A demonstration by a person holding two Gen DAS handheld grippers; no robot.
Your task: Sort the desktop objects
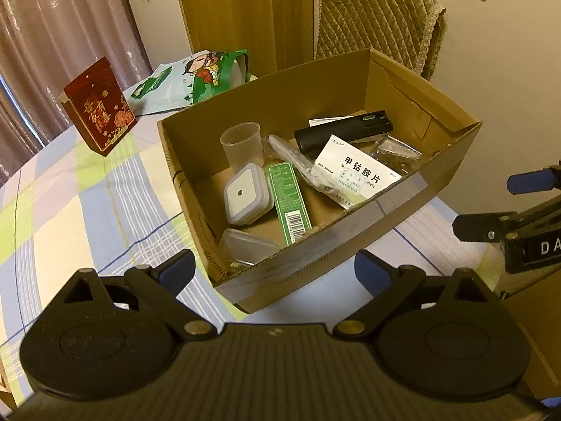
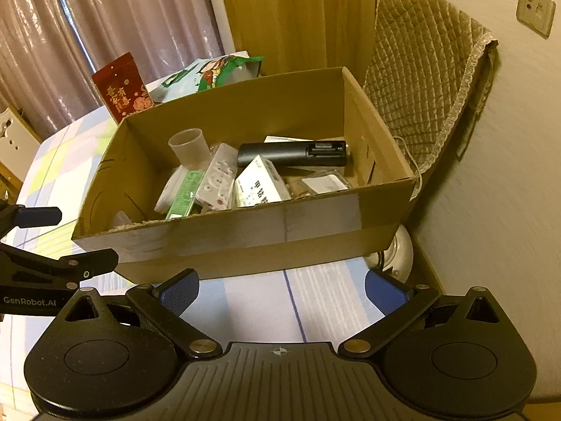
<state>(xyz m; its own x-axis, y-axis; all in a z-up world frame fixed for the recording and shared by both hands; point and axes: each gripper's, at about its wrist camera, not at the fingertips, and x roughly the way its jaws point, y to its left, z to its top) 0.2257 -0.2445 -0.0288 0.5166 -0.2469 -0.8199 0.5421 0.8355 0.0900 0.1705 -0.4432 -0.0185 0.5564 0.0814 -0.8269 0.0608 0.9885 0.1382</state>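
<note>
A cardboard box stands on the checked tablecloth. Inside lie a clear plastic cup, a white square night light, a green flat box, a black remote, a white medicine box, a white power strip and a clear lidded case. My left gripper is open and empty before the box's near corner. My right gripper is open and empty before the box's front wall.
A red gift box and a green-white printed bag stand on the table behind the cardboard box. A chair with a quilted cover stands at the wall. A white round device sits by the box's right corner.
</note>
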